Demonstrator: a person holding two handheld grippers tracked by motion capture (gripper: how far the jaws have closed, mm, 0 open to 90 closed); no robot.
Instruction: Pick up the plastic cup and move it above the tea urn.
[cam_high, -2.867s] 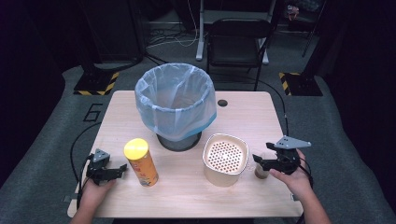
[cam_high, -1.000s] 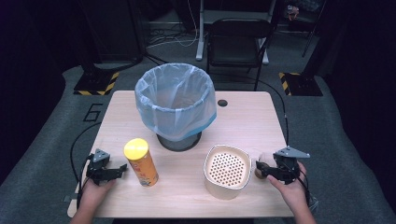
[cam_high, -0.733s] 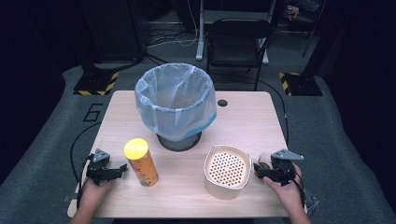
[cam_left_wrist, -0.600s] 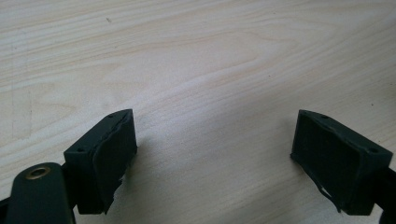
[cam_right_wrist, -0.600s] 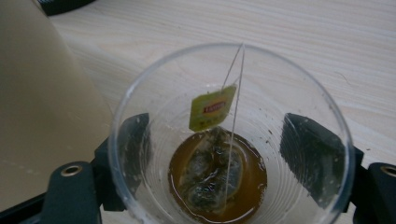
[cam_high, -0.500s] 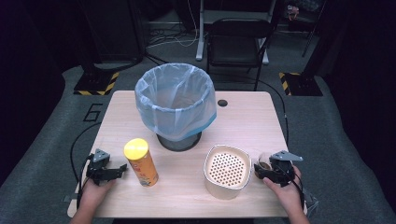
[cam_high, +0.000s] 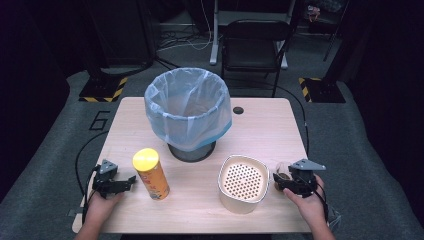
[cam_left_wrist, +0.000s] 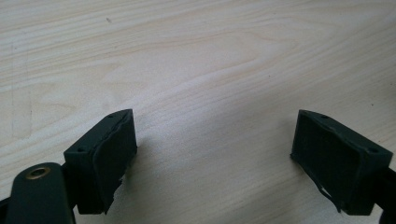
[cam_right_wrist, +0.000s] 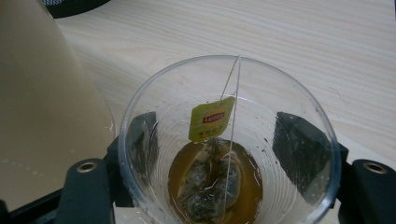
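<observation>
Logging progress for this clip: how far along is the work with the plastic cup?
Done: the right gripper has its fingers on either side of the clear cup, beside the beige strainer container. In hand: closing the grasp; whether the fingers press the wall yet is unclear. Left: the cup sits on the table with tea and its teabag inside. The left gripper is open, idle.

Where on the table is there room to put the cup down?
Bare wood lies right of the bin, up to the table edge, and between the can and the beige holder. The cup sits cramped beside that holder.
</observation>
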